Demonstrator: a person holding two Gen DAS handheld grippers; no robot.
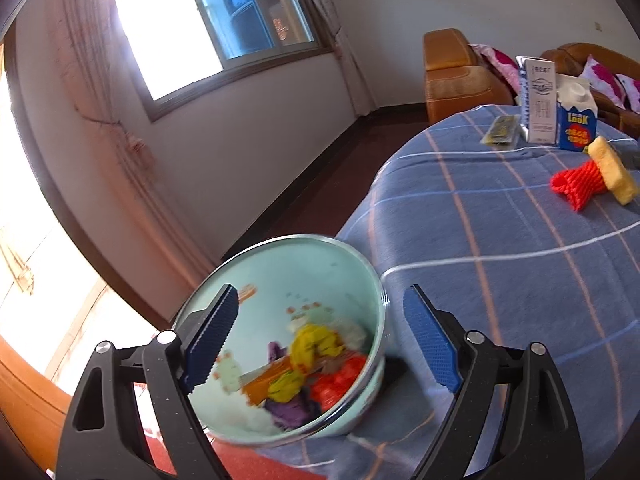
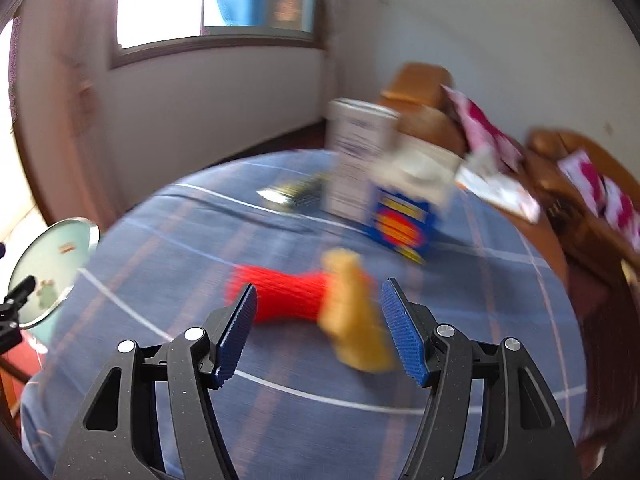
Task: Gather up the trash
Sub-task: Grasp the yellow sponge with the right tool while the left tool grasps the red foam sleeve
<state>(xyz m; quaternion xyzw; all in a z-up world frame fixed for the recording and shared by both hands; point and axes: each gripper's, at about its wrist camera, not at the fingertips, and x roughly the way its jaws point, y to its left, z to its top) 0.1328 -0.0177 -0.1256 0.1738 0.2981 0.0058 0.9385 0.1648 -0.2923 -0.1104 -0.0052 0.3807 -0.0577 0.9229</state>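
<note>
A pale green metal bin (image 1: 344, 280) stands off the left edge of the round table, with several crumpled wrappers inside it. My left gripper (image 1: 320, 344) is open with its jaws astride the bin's rim. In the right wrist view, my right gripper (image 2: 316, 328) is open and empty just above a red foam net (image 2: 288, 296) and a yellow sponge (image 2: 356, 320) lying side by side on the blue checked cloth. The net (image 1: 576, 184) and sponge (image 1: 612, 168) also show in the left wrist view at the far right. The bin (image 2: 52, 264) shows at the left of the right wrist view.
A blue carton (image 2: 404, 224), a tall white box (image 2: 356, 160) and a flat dark packet (image 2: 292, 194) stand at the far side of the table (image 1: 480, 240). An orange sofa with pink cushions (image 1: 452, 68) is behind. The right wrist view is blurred by motion.
</note>
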